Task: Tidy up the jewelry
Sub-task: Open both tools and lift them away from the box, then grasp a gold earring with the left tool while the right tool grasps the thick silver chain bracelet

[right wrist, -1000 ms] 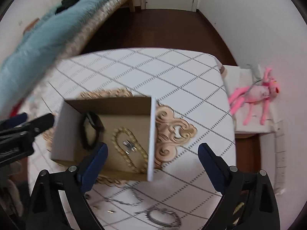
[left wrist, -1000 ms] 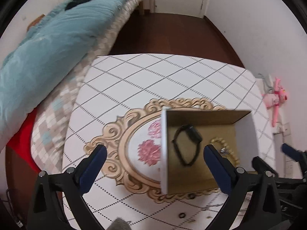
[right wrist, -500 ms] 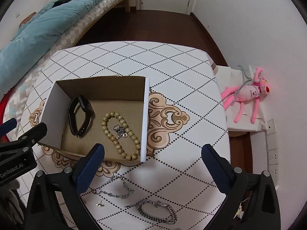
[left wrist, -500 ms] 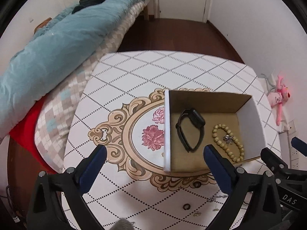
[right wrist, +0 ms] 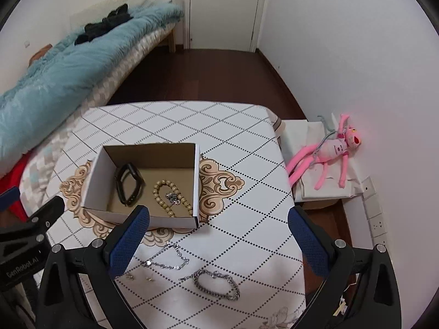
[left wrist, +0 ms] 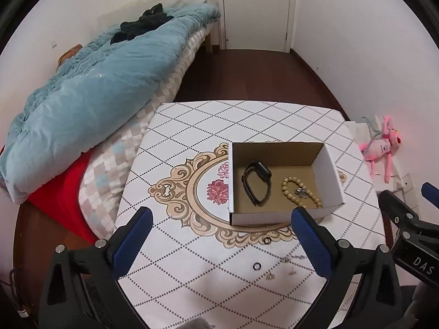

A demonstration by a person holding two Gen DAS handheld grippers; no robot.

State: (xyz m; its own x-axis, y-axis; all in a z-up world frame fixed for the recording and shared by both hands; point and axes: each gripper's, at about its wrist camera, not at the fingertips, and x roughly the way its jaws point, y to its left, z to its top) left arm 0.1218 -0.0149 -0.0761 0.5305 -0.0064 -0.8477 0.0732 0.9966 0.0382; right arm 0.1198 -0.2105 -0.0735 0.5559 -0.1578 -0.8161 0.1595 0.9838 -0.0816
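Note:
An open cardboard box (left wrist: 326, 170) (right wrist: 196, 181) stands on the patterned table. In it lie a black watch band (left wrist: 256, 182) (right wrist: 128, 183) and a tan bead bracelet (left wrist: 300, 192) (right wrist: 171, 197) with a silver charm. In front of the box lie a thin silver chain (right wrist: 170, 260), a thick silver chain bracelet (right wrist: 216, 285), small earrings (right wrist: 149, 278) and two dark rings (left wrist: 257, 266) (left wrist: 267, 241). My left gripper (left wrist: 219, 238) and my right gripper (right wrist: 216, 238) are both open and empty, held above the table's near side.
A bed with a blue duvet (left wrist: 96, 87) lies left of the table (left wrist: 219, 126). A pink plush toy (right wrist: 329, 150) lies on a low white stand to the right, by the wall. A white door (right wrist: 225, 8) is at the back.
Both grippers have pulled back and risen from the box, so more of the table and room shows. The loose chains and rings have come into view. Both stay open.

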